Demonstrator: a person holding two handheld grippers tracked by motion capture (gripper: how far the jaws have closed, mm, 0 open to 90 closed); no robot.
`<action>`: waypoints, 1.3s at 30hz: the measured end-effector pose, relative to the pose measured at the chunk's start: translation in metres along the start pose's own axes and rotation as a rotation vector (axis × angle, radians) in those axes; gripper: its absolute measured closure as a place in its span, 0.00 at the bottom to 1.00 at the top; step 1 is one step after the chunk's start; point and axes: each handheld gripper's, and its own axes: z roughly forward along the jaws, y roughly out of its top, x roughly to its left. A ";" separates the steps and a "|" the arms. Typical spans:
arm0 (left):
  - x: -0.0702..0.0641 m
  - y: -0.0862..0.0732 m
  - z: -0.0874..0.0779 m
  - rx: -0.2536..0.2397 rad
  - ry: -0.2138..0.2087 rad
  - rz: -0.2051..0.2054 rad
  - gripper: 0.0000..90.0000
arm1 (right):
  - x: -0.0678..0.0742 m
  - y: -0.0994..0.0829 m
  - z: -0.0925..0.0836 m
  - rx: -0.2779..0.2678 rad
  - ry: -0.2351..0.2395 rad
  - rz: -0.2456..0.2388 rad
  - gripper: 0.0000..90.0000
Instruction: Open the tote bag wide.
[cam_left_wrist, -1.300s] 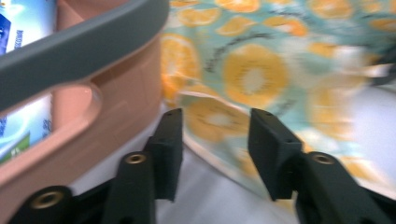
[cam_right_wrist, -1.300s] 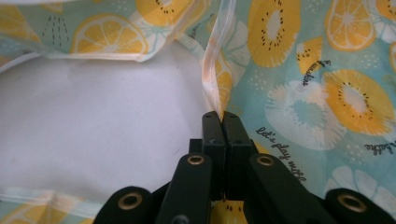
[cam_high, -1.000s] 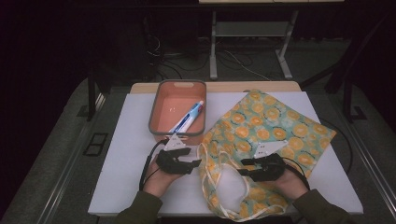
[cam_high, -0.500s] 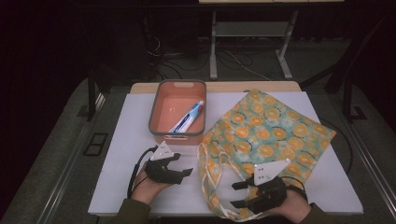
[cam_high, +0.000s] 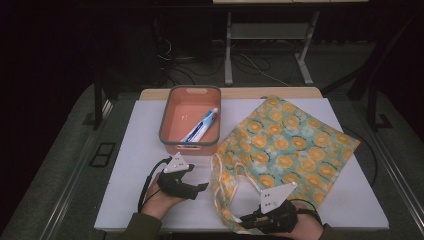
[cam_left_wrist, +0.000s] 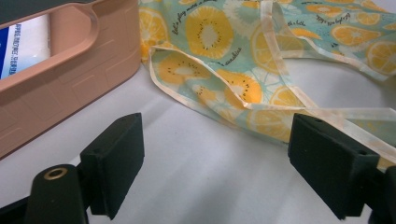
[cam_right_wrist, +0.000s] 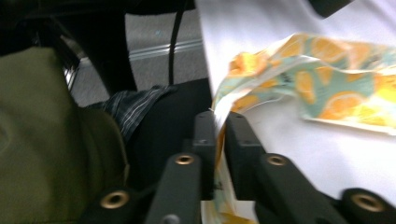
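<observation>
Left hand (cam_high: 161, 199) lies low on the white table (cam_high: 135, 150), forearm coming in from the near edge, its left gripper (cam_high: 201, 187) pointing level across the table toward the turquoise cloth tote bag with an orange-slice print (cam_high: 285, 145); grey three-cornered plate on top. Its jaws have just been opening and stand wide apart, nothing between them, bare table under them. Right hand (cam_high: 300, 227) sits at the near edge of the table, right gripper (cam_high: 243, 220) pointing sideways toward the left hand, jaws just closed and pinched on the bag's cream-edged hem at its near corner. The bag lies flat on the right half of the table, mouth and handles toward the person, near corner lifted into the right gripper. Salmon-pink plastic bin with a grey rim (cam_high: 167, 122) stands at the table's far middle, just beside the bag, with a blue-and-white tube (cam_high: 201, 126) lying in it. Left gripper view: wide-set black jaws, the bin's wall close by and the bag's folded edge (cam_left_wrist: 219, 79) ahead, apart from the pads. Right gripper view: the pinch up close, fabric (cam_right_wrist: 219, 116) squeezed between the pads, plus an olive sleeve (cam_right_wrist: 42, 140) and the floor past the table edge.
</observation>
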 end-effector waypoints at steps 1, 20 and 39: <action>0.000 0.000 0.000 0.001 0.000 0.001 0.18 | -0.002 0.000 -0.002 -0.008 -0.011 0.001 0.98; 0.004 -0.001 -0.003 -0.008 0.027 0.003 0.17 | -0.091 -0.019 -0.083 -0.096 -0.446 0.173 0.99; 0.005 -0.001 -0.004 -0.014 0.030 -0.008 0.15 | -0.168 -0.079 -0.110 0.025 -0.681 0.458 0.98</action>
